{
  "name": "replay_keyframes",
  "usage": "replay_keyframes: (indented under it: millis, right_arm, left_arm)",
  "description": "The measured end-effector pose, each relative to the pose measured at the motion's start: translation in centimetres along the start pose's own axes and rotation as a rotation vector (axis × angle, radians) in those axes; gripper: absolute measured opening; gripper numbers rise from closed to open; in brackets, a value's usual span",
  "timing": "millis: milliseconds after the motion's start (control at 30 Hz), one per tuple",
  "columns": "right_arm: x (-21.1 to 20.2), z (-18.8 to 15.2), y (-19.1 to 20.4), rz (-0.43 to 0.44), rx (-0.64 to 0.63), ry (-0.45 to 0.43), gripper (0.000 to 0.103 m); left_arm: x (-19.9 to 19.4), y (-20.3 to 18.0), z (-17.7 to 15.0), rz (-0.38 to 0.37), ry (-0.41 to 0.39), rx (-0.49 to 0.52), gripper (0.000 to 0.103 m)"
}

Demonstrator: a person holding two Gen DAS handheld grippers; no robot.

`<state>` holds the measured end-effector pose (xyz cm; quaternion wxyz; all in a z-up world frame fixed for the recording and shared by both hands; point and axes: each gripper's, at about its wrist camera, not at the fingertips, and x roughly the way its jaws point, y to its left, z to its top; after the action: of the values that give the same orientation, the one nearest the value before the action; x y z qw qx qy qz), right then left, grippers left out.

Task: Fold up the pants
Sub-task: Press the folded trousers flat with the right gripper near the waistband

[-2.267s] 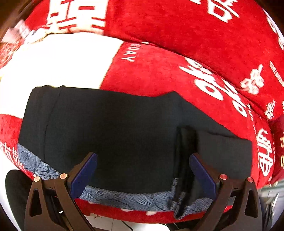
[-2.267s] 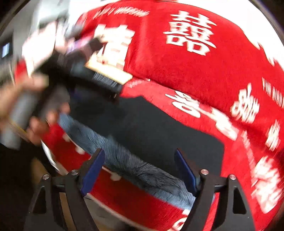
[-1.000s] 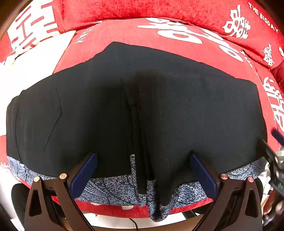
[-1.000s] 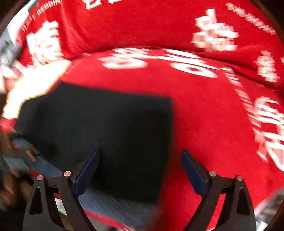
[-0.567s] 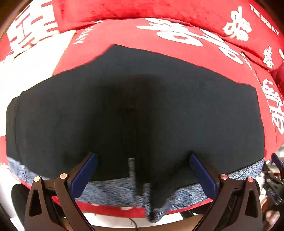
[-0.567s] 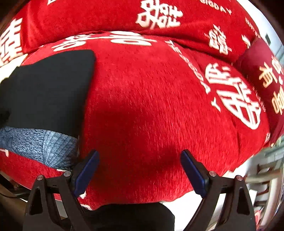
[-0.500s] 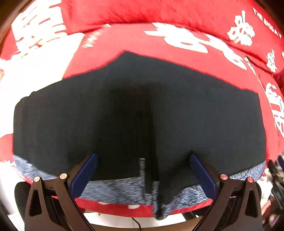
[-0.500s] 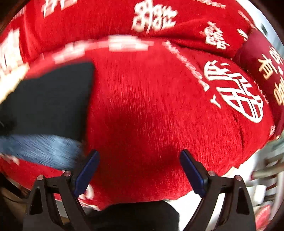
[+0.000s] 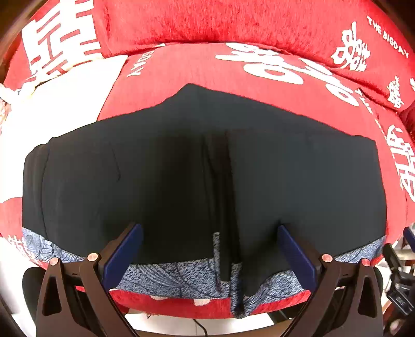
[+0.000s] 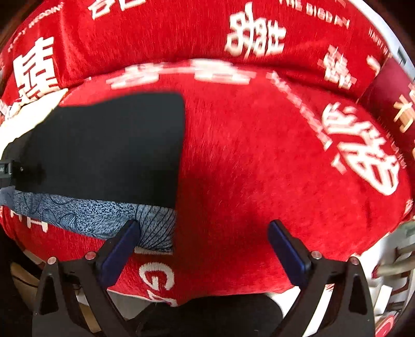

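Note:
Black pants (image 9: 168,176) lie flat across a red sofa seat (image 9: 197,70), with a blue-grey patterned cloth (image 9: 166,274) under their near edge. A dark fold line (image 9: 223,197) runs front to back near the middle. My left gripper (image 9: 207,251) is open and empty, over the pants' near edge. In the right wrist view the pants' right end (image 10: 111,150) sits at left. My right gripper (image 10: 202,246) is open and empty, over the seat's front edge just right of the pants.
Red back cushions with white characters (image 9: 233,23) stand behind the seat. A white patch (image 9: 52,103) lies at far left. A dark red cushion (image 10: 391,96) sits at the right. The seat's front edge (image 10: 207,280) drops to the floor.
The left gripper's view has pulled back slightly and stayed over the pants. The right gripper has swung left, so the pants' right end shows more in its view.

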<state>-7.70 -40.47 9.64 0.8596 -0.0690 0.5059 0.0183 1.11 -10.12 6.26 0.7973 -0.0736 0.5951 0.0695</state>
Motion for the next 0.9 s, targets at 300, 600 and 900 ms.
replay_keyframes:
  millis: [300, 600, 900]
  right_arm:
    - [1.5, 2.9, 3.5, -0.037, -0.064, 0.028, 0.100]
    - [2.0, 7.5, 7.9, 0.165, -0.146, -0.040, 0.100]
    - [6.9, 9.7, 9.8, 0.073, -0.168, 0.067, 0.103]
  left_arm:
    - [-0.6, 1.8, 0.3, 0.009, -0.035, -0.042, 0.103]
    - [1.3, 2.1, 0.0, 0.061, -0.008, -0.057, 0.103]
    - [1.0, 3.3, -0.4, -0.037, 0.023, -0.104, 0.103]
